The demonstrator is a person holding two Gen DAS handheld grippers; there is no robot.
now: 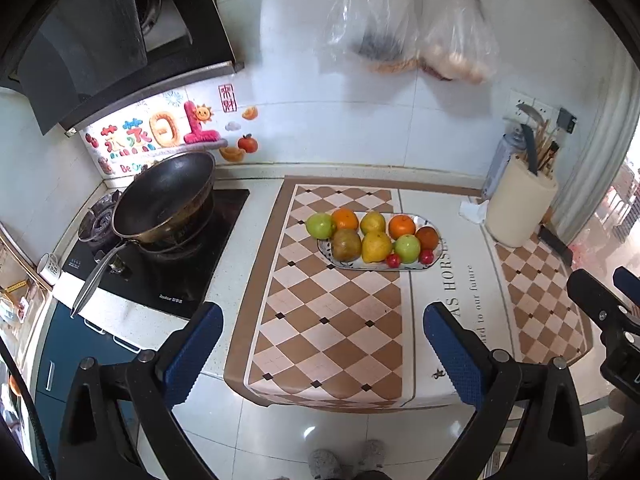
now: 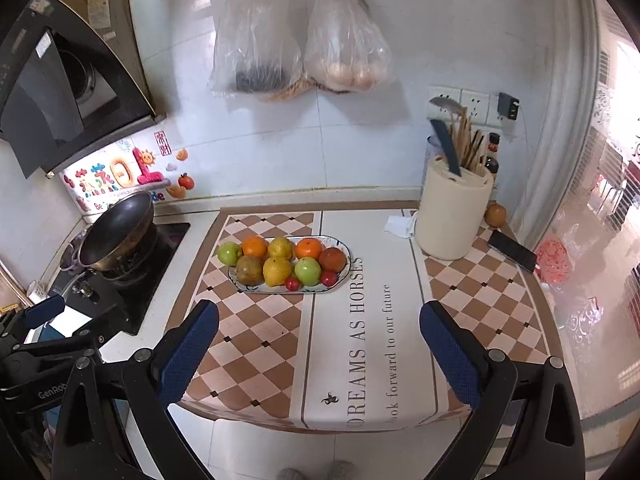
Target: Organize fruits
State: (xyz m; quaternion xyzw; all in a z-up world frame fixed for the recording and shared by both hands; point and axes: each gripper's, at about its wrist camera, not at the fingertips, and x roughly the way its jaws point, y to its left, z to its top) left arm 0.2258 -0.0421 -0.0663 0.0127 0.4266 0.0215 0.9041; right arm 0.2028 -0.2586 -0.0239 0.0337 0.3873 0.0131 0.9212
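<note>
Oval plate (image 2: 344, 254) of fruit near the middle of a checkered mat (image 2: 248, 344), all pieces packed in two rows: apples, oranges, lemons, a brownish pear and two small red fruits. Looks finished or not yet begun; hard to judge. Left gripper (image 1: 322, 350) and right gripper (image 2: 318, 346) both spread wide, holding nothing, well short of the plate. Left of the plate, a wok (image 2: 120, 232) on the stove. Right of it, a utensil holder (image 2: 454, 216), phone (image 2: 512, 250) and one loose round fruit (image 2: 495, 215), possibly the next pick, half hidden behind the holder.
</note>
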